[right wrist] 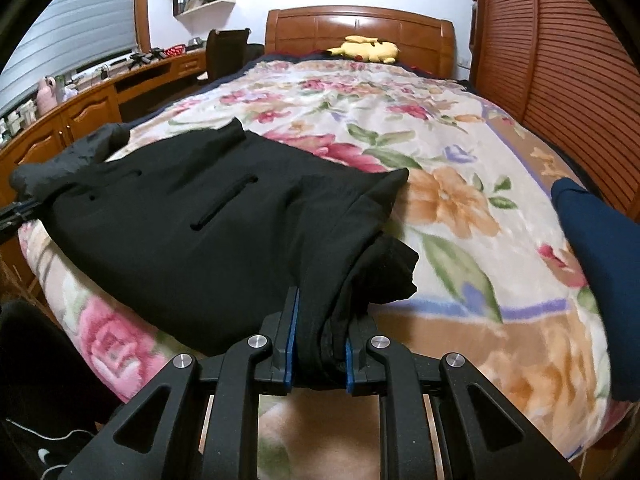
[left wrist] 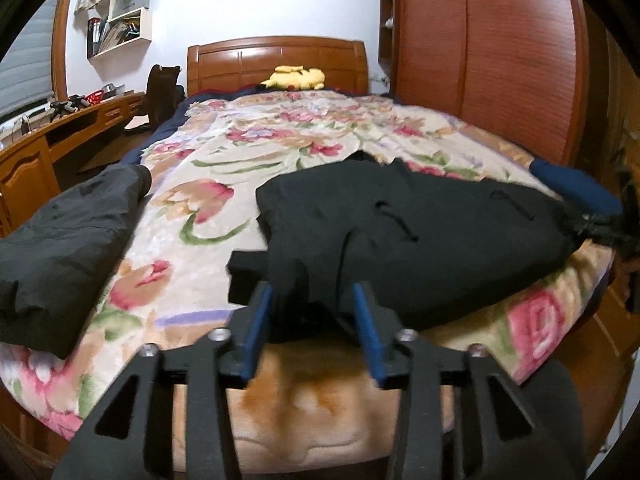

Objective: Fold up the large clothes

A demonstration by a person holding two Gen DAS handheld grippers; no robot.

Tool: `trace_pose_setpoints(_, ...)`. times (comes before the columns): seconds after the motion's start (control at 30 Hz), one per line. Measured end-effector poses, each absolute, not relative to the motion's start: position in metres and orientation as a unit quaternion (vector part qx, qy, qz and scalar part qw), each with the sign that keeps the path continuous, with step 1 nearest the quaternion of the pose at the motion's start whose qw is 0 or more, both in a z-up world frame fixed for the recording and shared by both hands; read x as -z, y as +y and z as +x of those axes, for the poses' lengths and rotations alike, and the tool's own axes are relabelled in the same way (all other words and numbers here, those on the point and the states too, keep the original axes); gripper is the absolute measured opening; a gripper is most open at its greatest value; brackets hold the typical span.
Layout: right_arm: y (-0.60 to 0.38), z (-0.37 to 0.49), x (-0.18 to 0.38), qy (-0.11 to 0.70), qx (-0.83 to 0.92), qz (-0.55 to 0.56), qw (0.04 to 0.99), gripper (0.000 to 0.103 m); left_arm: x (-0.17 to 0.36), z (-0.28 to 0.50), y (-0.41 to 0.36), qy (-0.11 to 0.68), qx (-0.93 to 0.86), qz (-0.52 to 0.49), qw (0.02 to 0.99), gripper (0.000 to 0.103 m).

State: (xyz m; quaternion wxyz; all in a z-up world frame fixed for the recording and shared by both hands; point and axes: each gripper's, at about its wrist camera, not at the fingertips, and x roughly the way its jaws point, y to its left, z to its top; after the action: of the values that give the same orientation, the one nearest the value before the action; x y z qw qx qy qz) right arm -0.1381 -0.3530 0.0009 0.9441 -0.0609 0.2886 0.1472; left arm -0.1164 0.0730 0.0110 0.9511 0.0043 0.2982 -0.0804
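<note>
A large black garment (left wrist: 420,240) lies near the foot of a bed with a floral blanket (left wrist: 280,148). It also shows in the right wrist view (right wrist: 192,232), folded over itself with slit pockets on top. My left gripper (left wrist: 316,292) is shut on a bunched near edge of the black garment. My right gripper (right wrist: 320,320) is shut on a thick gathered corner of the same garment at the bed's foot. The right gripper shows dimly at the far right of the left wrist view (left wrist: 600,224).
A dark grey garment (left wrist: 68,236) lies at the bed's left edge. A blue cloth (right wrist: 600,276) lies at the right edge. A yellow plush toy (left wrist: 296,77) sits by the wooden headboard (left wrist: 276,60). A wooden desk (left wrist: 60,132) stands left, a wardrobe (left wrist: 500,52) right.
</note>
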Motion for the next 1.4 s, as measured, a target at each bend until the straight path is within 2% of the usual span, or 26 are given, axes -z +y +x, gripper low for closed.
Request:
trace_pose_setpoints(0.03,-0.353,-0.138,-0.001,0.289,-0.147,-0.061,0.944,0.018,-0.014,-0.119,0.073,0.296,0.081,0.001,0.952,0.048)
trace_pose_setpoints(0.1,-0.35,-0.138,0.0,0.29,-0.142,-0.065,0.944,0.018,-0.017,-0.121,0.072,0.294,0.088,-0.001,0.952,0.065)
trace_pose_setpoints(0.13,-0.349,-0.139,0.0,0.29,-0.139,-0.066,0.945,0.019,-0.019,-0.123,0.07,0.291,0.092,-0.002,0.952,0.081)
trace_pose_setpoints(0.17,-0.349,-0.139,-0.001,0.29,-0.138,-0.064,0.945,0.019,-0.023,-0.125,0.066,0.284,0.098,-0.005,0.954,0.086)
trace_pose_setpoints(0.67,-0.358,-0.139,0.008,0.296,-0.128,-0.038,0.946,0.022,-0.049,-0.098,-0.014,0.272,0.153,0.031,0.95,0.087)
trace_pose_setpoints(0.9,-0.365,-0.132,0.011,0.304,-0.123,-0.01,0.945,0.036,-0.034,-0.092,-0.039,0.268,0.154,0.041,0.95,0.087)
trace_pose_setpoints(1.07,-0.367,-0.128,0.015,0.305,-0.108,-0.001,0.946,0.055,-0.022,-0.081,-0.044,0.277,0.143,0.037,0.95,0.087)
trace_pose_setpoints(1.13,-0.37,-0.125,0.017,0.308,-0.107,0.009,0.945,0.058,-0.016,-0.074,-0.043,0.291,0.14,0.025,0.946,0.087)
trace_pose_setpoints(1.4,-0.383,-0.124,0.025,0.309,-0.129,0.062,0.94,0.059,-0.001,-0.065,-0.052,0.316,0.149,0.006,0.937,0.087)
